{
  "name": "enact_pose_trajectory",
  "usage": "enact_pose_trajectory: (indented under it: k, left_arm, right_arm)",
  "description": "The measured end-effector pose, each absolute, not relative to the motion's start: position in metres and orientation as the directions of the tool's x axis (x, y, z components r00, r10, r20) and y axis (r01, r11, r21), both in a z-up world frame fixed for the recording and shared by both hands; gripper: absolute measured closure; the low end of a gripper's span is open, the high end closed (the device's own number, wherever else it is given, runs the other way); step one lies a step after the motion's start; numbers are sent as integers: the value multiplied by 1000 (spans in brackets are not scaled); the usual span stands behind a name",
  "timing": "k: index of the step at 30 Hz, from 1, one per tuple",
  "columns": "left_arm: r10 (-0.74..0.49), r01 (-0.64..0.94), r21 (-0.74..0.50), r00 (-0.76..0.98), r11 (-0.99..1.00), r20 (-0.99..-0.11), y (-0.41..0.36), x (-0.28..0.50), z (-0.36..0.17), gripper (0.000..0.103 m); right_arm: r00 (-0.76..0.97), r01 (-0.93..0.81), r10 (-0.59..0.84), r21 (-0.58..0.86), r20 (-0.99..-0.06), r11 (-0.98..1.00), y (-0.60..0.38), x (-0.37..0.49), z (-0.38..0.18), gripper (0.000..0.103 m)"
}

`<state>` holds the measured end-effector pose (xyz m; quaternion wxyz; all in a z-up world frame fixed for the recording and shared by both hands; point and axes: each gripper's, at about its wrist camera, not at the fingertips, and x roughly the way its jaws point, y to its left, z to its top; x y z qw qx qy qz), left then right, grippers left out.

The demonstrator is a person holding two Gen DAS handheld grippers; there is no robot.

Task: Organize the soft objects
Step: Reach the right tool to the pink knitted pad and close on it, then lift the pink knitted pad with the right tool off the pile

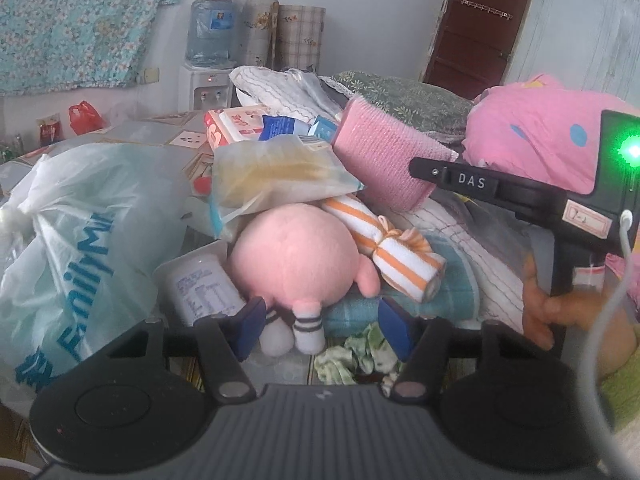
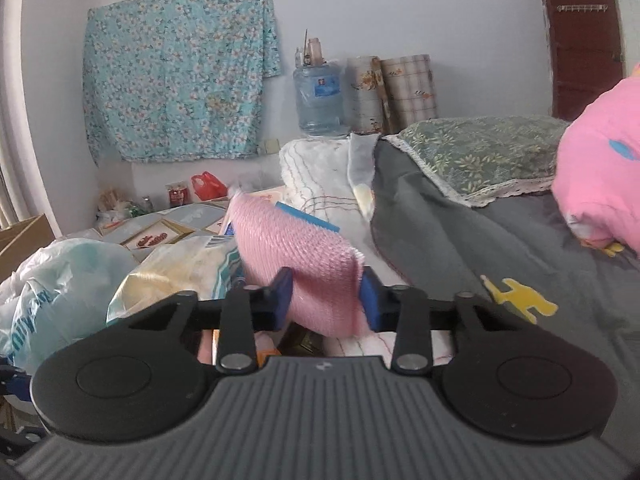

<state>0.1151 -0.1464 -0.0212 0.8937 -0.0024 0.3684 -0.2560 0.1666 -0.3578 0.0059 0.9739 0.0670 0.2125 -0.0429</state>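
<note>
A pink plush toy [image 1: 296, 256] lies face down in a heap of things, its white-socked feet towards me. My left gripper [image 1: 324, 326] stands open around those feet; the right pad is clear of them. An orange-striped rolled towel [image 1: 384, 252] leans against the plush, on top of a folded blue towel [image 1: 440, 280]. A crumpled green cloth [image 1: 360, 356] lies below my fingers. My right gripper [image 2: 326, 300] is shut on a pink ribbed cloth roll [image 2: 296, 256] and holds it above the heap. The left wrist view shows that roll [image 1: 380, 156] in the right gripper [image 1: 424, 168], held by a person's hand [image 1: 544, 304].
A big white and blue plastic bag [image 1: 72, 248] fills the left. A clear bag with yellowish contents [image 1: 276, 172] and a white tub [image 1: 200, 284] crowd the plush. On the right lie a grey sheet [image 2: 480, 240], a green pillow [image 2: 480, 152] and a pink quilt [image 2: 600, 176].
</note>
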Motion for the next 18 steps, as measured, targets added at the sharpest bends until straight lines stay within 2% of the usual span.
enact_pose_trajectory:
  k: [7, 10, 14, 18]
  left_arm:
    - [-465, 457, -194, 615, 868, -637, -138, 97, -13, 40]
    - [-473, 461, -198, 617, 865, -629, -133, 88, -12, 40]
    - [-479, 463, -206, 611, 862, -630, -125, 78, -14, 40]
    - [-478, 458, -215, 601, 863, -641, -117, 68, -18, 40]
  right_arm:
    - [938, 148, -68, 212, -341, 966, -372, 135, 27, 87]
    - [949, 124, -28, 290, -315, 949, -382, 118, 35, 101]
    - [953, 98, 7, 331, -303, 939, -379, 95, 38, 103]
    - [934, 94, 36, 340, -356, 936, -370, 86, 26, 103]
